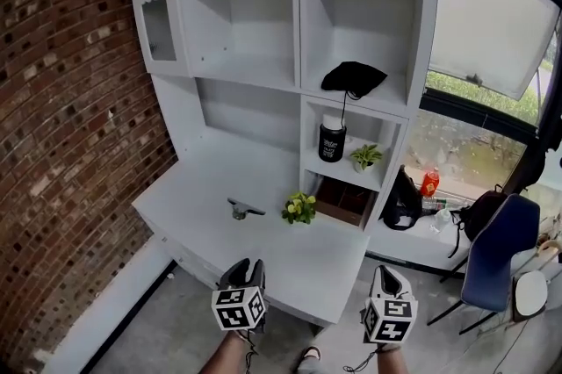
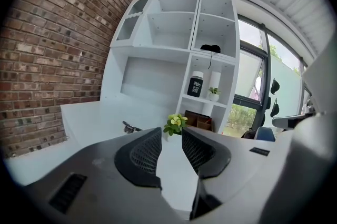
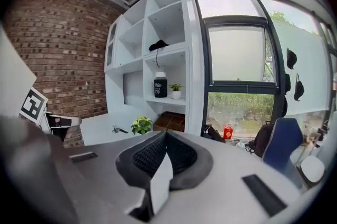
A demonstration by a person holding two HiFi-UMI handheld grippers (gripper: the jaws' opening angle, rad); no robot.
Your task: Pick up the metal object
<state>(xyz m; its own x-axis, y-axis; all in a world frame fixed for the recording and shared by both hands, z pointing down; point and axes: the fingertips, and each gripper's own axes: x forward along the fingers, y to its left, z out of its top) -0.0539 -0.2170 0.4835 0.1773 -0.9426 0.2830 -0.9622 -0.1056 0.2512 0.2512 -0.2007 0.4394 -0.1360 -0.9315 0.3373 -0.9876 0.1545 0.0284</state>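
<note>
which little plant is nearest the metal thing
The yellow-flowered plant on the desk, beside the metal object; the green plant sits higher, beside the black jar.

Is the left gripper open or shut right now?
Open. In the left gripper view the left gripper has its jaws apart, with white desk showing in the gap and nothing held.

Counter front: bare white counter [image 1: 307,262] at lower centre, open to reach across.
Right of metal object [image 1: 243,209]: small plant [image 1: 299,207] stands near, apart.
Behind: cupboard back panel [image 1: 246,113].
Far left: brick wall [image 1: 70,144].
</note>
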